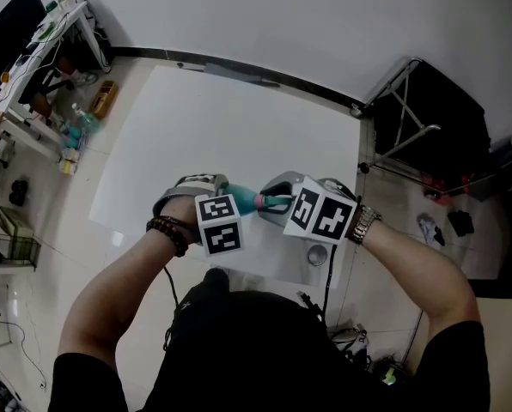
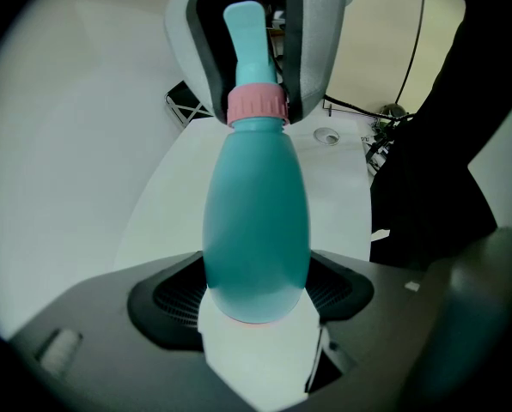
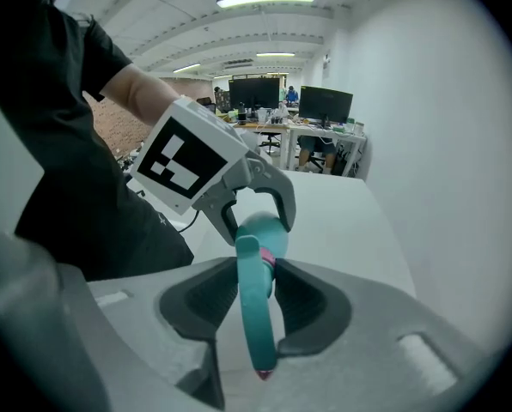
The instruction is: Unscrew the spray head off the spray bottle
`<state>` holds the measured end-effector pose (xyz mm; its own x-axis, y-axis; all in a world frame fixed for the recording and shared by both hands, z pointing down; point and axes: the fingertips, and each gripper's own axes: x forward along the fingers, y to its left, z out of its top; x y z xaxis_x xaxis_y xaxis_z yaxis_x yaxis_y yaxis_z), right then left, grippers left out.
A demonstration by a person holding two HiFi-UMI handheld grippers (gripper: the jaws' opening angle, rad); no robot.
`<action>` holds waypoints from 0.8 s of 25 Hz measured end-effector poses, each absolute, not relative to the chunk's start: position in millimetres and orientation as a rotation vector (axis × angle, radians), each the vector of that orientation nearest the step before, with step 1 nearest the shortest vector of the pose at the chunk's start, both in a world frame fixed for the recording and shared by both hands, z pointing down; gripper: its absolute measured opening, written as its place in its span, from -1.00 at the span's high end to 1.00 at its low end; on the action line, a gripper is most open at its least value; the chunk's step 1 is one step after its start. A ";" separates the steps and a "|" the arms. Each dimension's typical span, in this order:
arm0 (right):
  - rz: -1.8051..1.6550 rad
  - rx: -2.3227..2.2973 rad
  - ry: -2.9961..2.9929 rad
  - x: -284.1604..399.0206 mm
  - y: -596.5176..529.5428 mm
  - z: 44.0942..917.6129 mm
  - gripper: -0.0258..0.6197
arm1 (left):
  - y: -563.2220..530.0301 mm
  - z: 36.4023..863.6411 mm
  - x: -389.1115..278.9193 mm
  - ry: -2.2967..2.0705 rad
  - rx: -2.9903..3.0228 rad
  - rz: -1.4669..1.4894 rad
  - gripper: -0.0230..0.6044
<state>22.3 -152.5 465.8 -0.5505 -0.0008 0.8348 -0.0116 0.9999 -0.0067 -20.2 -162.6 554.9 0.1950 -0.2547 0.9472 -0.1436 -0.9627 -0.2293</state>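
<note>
A teal spray bottle is held level above the front edge of the white table, between my two grippers. My left gripper is shut on the bottle's rounded body, the base resting between its pads. A pink collar joins the body to the teal spray head. My right gripper faces the left one, and its pads close on the spray head from both sides. In the right gripper view the left gripper curves around the body behind the head.
A small round cap lies on the table near its front right corner. A black folding stand is on the floor to the right. Cluttered shelves line the far left. A cable hangs below the right gripper.
</note>
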 end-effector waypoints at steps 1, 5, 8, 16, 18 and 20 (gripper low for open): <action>-0.021 -0.001 -2.147 21.6 -151.6 465.8 0.54 | -161.5 555.2 -20.5 0.384 -2.368 -1.899 -0.28; -0.325 -0.090 -2.098 20.2 -146.4 466.3 0.55 | -152.7 555.7 -19.8 0.311 -2.452 -1.895 -0.28; -0.697 -0.182 -1.995 23.6 -139.7 470.2 0.55 | -146.9 555.6 -17.6 0.254 -2.476 -1.895 -0.29; -1.384 -0.284 -1.714 18.9 -126.7 455.3 0.55 | -136.9 559.7 -21.8 0.155 -2.480 -1.919 -0.29; -1.374 -0.278 -1.711 21.3 -129.0 453.1 0.55 | -135.8 561.5 -23.9 0.158 -2.478 -1.923 -0.29; -1.363 -0.264 -1.720 21.8 -132.1 449.7 0.55 | -136.0 562.4 -24.8 0.169 -2.486 -1.921 -0.29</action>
<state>21.8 -132.1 449.7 -0.5741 -0.3464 0.7419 0.6433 0.3697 0.6705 -24.8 -136.0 562.4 0.2487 -0.0820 0.9651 -0.0879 -0.9942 -0.0619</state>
